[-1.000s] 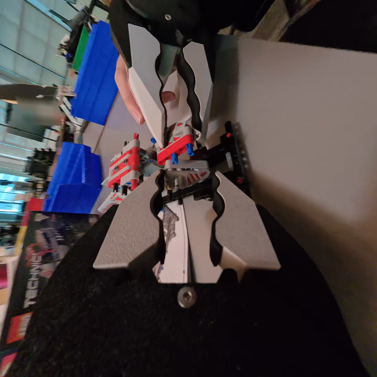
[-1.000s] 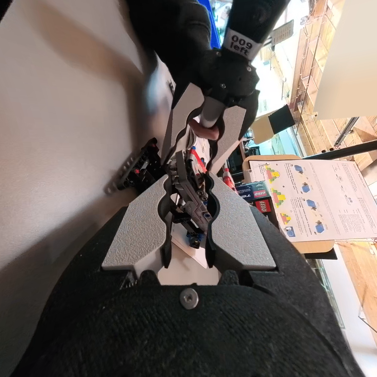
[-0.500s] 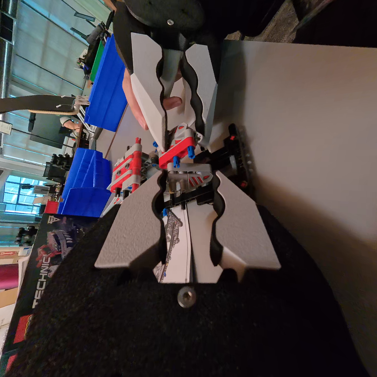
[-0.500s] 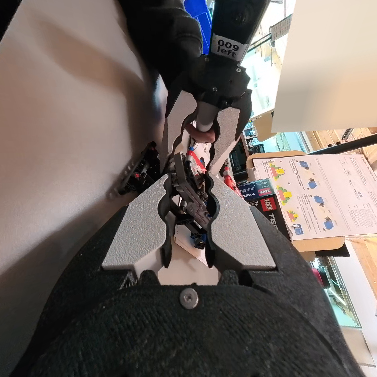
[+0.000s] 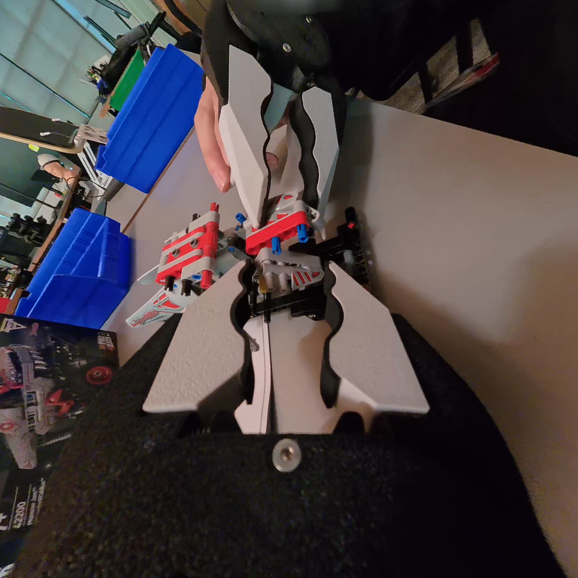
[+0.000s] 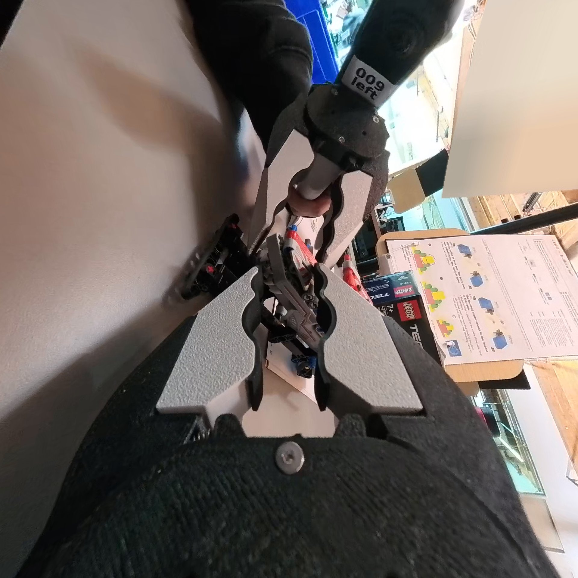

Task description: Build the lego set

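Between the two grippers, above the white table (image 5: 453, 237), hangs the part-built model (image 5: 286, 275): a black beam frame with grey panels and a red block with blue pins on its far side. It is off the table surface, held from both ends.

Left gripper (image 5: 286, 281): jaws closed onto the model's near end, pads against the black frame and the grey striped panel. Right gripper (image 6: 289, 297): jaws closed on the model's opposite end, a dark grey panel and black beam pinched between the pads. In the left wrist view the right gripper comes in from beyond the model, tips on the red block.

Status of build, as judged from the frames:
- Core sub-assembly is joined up: frame, panels, red block all appear to be one piece.
- A second red-and-grey sub-assembly (image 5: 190, 253) lies on the table just left of the model, not attached.
- A grey printed fin panel (image 5: 156, 308) lies on the table near that second piece, also loose.
- A black beam section (image 5: 353, 247) sits right of the model; whether it is joined to it cannot be told.
- The set's box (image 5: 47, 391) stands left of the model; blue bins (image 5: 150, 125) lie beyond it. Bin contents not visible.

Estimate: mid-build. Remaining: at least mating the second sub-assembly and the fin; no wheels visible on anything yet.
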{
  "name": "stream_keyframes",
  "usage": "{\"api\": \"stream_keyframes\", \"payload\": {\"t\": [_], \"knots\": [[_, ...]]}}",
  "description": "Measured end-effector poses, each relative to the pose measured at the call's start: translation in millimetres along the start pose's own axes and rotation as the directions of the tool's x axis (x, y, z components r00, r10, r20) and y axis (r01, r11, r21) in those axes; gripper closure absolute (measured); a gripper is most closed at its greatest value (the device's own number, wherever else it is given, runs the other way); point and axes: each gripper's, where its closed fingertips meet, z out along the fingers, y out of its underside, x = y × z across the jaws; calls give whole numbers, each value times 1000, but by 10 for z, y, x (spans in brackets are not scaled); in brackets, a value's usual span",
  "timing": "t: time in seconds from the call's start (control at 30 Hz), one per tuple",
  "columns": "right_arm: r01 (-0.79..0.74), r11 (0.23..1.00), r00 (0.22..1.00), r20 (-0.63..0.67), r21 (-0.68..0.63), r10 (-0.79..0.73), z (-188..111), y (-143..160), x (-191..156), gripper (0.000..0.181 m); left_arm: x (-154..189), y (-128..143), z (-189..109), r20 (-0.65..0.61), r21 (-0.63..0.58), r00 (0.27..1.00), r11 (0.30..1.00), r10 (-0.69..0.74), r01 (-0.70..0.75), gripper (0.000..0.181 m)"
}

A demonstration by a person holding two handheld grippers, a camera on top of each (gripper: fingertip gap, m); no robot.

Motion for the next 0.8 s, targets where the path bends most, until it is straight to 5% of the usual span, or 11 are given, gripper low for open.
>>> {"api": "stream_keyframes", "payload": {"t": [0.23,0.4,0.6,0.8], "knots": [[5,1000,1000,-2,-8,-5,-17,28,9,151,-22,55,-46,24,-44,994,994,104,-103,138],[27,999,1000,-1,-24,-27,-30,42,16,151,11,9,-117,-113,43,977,981,-183,189,138],[68,997,998,2,-44,-68,-12,41,14,152,25,-101,-134,-336,65,760,791,-557,609,138],[75,996,997,5,-45,-75,-10,40,19,152,14,-146,-148,-439,18,587,646,-680,763,138]]}}
